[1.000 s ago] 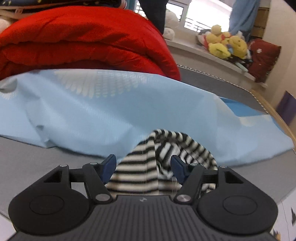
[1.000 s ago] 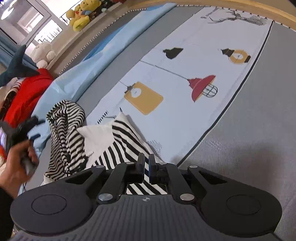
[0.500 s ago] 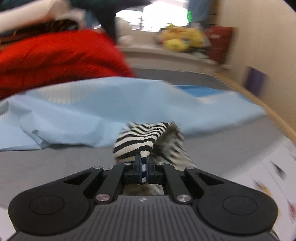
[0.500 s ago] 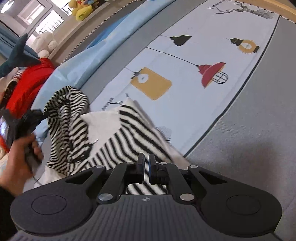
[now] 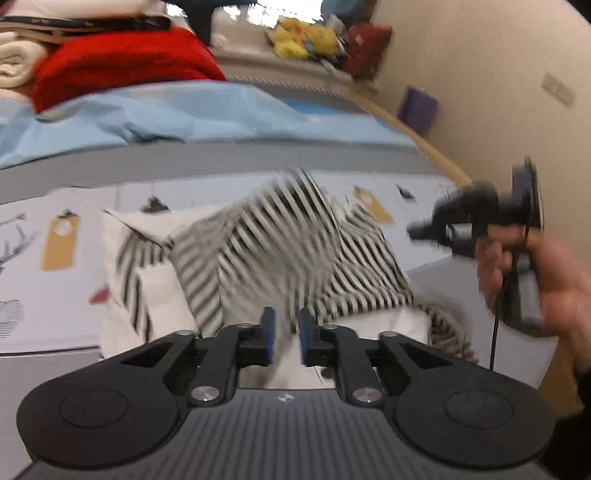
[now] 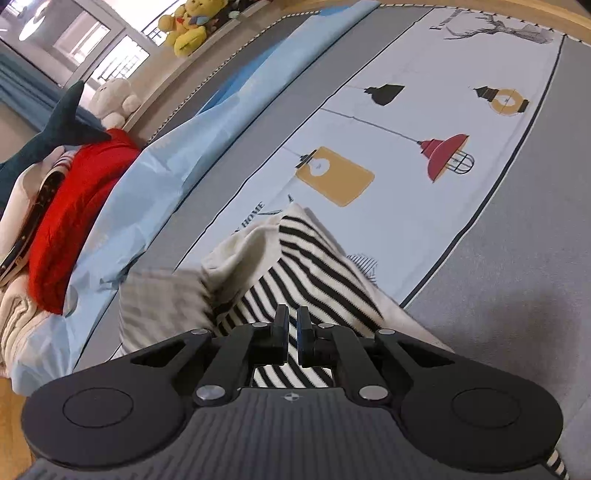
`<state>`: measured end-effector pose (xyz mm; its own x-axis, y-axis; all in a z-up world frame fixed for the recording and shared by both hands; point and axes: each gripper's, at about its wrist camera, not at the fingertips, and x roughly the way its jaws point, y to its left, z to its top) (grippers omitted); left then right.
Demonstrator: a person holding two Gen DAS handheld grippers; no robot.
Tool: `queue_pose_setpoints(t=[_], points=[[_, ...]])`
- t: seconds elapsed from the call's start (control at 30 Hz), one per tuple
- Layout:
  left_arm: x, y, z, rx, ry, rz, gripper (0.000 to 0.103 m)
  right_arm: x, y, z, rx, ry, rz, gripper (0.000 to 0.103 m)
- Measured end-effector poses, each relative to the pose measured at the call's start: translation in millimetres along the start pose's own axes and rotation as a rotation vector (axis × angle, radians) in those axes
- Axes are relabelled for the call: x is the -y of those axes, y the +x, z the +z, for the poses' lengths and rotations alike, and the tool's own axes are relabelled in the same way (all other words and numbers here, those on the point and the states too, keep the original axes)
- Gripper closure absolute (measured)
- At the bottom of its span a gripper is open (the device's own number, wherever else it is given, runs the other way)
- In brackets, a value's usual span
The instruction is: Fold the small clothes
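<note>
A small black-and-white striped garment with white panels (image 5: 280, 254) lies bunched on the printed bed sheet (image 5: 59, 236). My left gripper (image 5: 283, 334) hovers just above its near white edge, jaws a little apart and empty; the cloth is motion-blurred. My right gripper (image 6: 290, 332) is over the striped part of the garment (image 6: 306, 273) with jaws nearly closed; no cloth shows between the tips. The right gripper also shows in the left wrist view (image 5: 480, 221), held in a hand at the right, off the garment.
A light blue sheet (image 5: 166, 114), a red folded blanket (image 5: 122, 62) and cream folded cloth (image 6: 18, 310) lie beyond. Plush toys (image 6: 188, 26) sit on the window ledge. A wall (image 5: 480, 74) stands at the right. Grey bedding (image 6: 517, 295) spreads to the right.
My left gripper let go of the striped cloth it held pinched and opened slightly. It swung right and back over the garment, which dropped onto the sheet. The right gripper stayed over the striped part.
</note>
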<state>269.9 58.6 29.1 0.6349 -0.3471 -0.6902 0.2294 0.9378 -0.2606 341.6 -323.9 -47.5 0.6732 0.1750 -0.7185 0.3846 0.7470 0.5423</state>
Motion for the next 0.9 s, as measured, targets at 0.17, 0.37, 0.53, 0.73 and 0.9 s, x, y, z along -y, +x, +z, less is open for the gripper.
queue_pose_setpoints(t=[0.17, 0.37, 0.53, 0.73, 0.9], points=[[-57, 39, 31, -0.053, -0.417, 0.053, 0.072, -7, 12, -7, -0.061, -0.012, 0.048, 0.099], [-103, 116, -7, -0.269, -0.680, 0.115, 0.072, -17, 42, -24, -0.184, 0.013, 0.073, 0.079], [-117, 141, -11, -0.290, -0.755, 0.078, 0.072, -24, 70, -46, -0.268, 0.021, 0.060, 0.073], [-115, 156, -13, -0.320, -0.710, 0.107, 0.082, -33, 93, -62, -0.297, -0.012, 0.049, 0.073], [-102, 154, 0, -0.271, -0.577, 0.134, 0.093, -35, 91, -62, -0.247, -0.036, 0.067, 0.100]])
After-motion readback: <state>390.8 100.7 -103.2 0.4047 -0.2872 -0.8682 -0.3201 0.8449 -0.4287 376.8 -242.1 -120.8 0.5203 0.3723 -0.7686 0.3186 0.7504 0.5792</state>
